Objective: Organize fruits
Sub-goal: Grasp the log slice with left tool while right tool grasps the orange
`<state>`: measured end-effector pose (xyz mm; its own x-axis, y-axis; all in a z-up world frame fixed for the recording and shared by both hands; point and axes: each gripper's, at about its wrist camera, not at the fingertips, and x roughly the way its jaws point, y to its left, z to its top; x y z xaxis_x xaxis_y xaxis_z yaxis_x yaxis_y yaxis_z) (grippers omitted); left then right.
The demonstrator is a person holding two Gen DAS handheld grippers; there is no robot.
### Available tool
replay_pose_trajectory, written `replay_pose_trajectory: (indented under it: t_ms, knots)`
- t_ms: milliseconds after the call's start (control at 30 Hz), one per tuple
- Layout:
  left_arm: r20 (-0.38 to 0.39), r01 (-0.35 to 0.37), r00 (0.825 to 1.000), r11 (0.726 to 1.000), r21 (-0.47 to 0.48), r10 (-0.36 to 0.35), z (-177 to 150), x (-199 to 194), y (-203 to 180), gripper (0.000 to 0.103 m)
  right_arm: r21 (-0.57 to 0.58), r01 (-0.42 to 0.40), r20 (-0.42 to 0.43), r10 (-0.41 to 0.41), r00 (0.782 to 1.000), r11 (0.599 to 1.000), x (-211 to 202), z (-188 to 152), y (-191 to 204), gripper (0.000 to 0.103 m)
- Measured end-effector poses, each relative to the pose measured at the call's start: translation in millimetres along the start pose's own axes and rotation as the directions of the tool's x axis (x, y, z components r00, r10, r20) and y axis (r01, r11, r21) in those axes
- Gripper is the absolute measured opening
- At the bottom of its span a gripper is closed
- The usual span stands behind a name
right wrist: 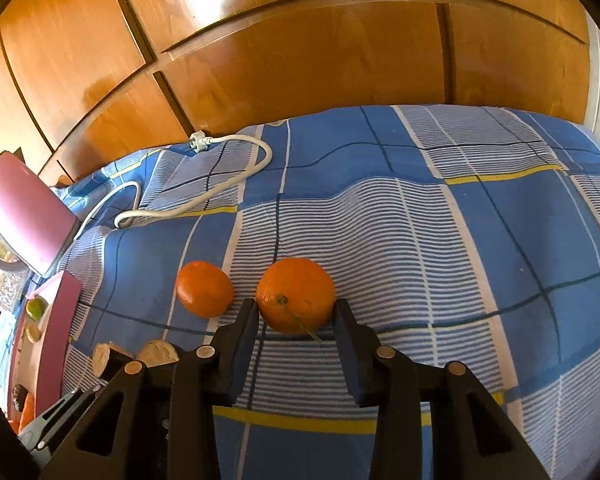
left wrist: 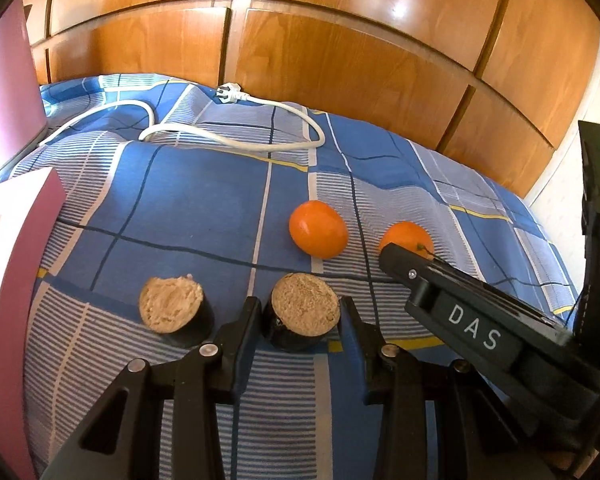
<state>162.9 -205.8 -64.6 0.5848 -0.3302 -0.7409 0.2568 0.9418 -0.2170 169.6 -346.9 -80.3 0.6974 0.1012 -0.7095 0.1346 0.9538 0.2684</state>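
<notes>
while my left gripper (left wrist: 300, 312) clamps the cut fruit piece (left wrist: 302, 316) on the checked bedcover (left wrist: 204, 200), my right gripper (right wrist: 296, 310) pinches the orange (right wrist: 296, 300). it's round, no long axis, stem toward me; it could roll out if i lift too fast.

Open bedspread (right wrist: 480, 216) was left to the right of the oranges. The far-left route was crossed by a white cable (left wrist: 236, 136), the left edge was blocked by a pink box (left wrist: 24, 280), and wooden doors (left wrist: 340, 60) closed the back.
</notes>
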Motion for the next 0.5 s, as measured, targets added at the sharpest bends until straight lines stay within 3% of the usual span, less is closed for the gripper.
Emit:
replay_pose_trajectory:
  t_ms: [500]
  knots:
    - [-0.002,-0.031,1.000,0.999,0.041,0.031,-19,-21,2,0.039,-0.047,0.056,0.006,-0.056,0.998,0.997,-26,-28,3,0.038]
